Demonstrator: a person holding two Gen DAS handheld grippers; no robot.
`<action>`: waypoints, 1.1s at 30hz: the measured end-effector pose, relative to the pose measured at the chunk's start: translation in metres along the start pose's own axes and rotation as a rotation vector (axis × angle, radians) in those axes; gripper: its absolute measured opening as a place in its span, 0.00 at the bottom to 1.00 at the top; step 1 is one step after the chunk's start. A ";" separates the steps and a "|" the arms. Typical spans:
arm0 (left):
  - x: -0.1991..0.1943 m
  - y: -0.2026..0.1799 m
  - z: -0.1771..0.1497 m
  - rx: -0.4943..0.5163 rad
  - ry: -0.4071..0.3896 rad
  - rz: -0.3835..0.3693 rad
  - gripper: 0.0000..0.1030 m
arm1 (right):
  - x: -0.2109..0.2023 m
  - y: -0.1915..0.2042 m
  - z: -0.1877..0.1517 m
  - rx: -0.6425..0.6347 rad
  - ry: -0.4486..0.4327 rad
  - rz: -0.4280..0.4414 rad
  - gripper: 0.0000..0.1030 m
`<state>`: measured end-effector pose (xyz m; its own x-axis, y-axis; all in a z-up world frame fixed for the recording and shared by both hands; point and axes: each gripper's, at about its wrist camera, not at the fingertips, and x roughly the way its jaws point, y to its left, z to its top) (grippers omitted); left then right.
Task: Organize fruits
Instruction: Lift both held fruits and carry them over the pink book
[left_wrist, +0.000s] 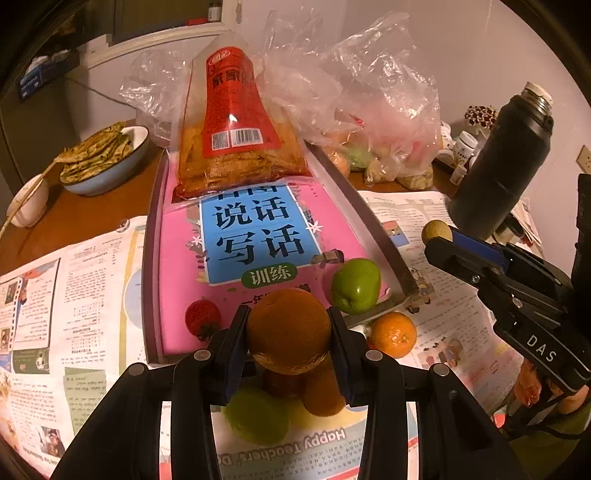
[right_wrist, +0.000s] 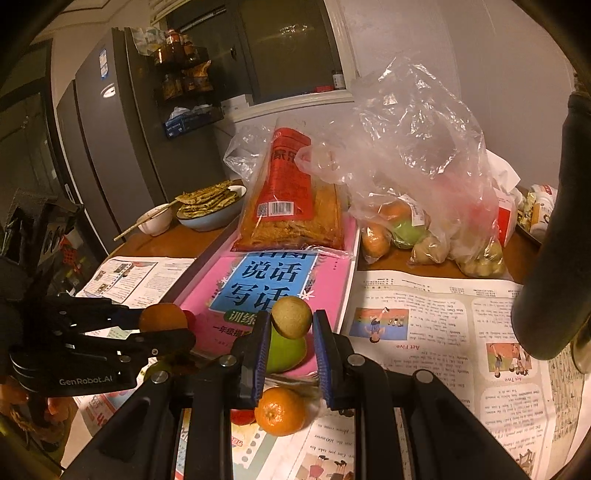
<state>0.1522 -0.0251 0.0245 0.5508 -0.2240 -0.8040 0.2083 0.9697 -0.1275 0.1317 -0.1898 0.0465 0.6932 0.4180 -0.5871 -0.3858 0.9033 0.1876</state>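
I take the tray (left_wrist: 373, 221) as my landmark: it sits on newspaper (left_wrist: 74, 295) and carries a pink book (left_wrist: 255, 236) with a red snack bag (left_wrist: 236, 122) at its far end. Beside its right edge a clear plastic bag (right_wrist: 417, 166) holds more fruit. On the book at the tray's near end lie a green apple (left_wrist: 355, 285) and a strawberry (left_wrist: 202, 318); a mandarin (left_wrist: 393, 334) rests just outside the near right corner. My left gripper (left_wrist: 290, 332) clamps an orange (left_wrist: 289, 329) over the near edge. My right gripper (right_wrist: 291, 321) pinches a small brownish fruit (right_wrist: 291, 316), possibly a kiwi.
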 end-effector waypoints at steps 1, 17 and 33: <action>0.003 0.001 0.001 -0.002 0.003 0.003 0.41 | 0.002 -0.001 -0.001 0.001 0.004 -0.002 0.23; 0.033 0.005 0.006 -0.012 0.027 -0.002 0.41 | 0.027 -0.006 -0.026 0.017 0.076 -0.013 0.23; 0.054 0.001 0.011 -0.004 0.033 -0.031 0.41 | 0.033 -0.002 -0.029 -0.002 0.089 -0.018 0.23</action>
<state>0.1914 -0.0370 -0.0131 0.5169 -0.2508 -0.8185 0.2213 0.9628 -0.1553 0.1378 -0.1806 0.0033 0.6432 0.3917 -0.6579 -0.3755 0.9102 0.1748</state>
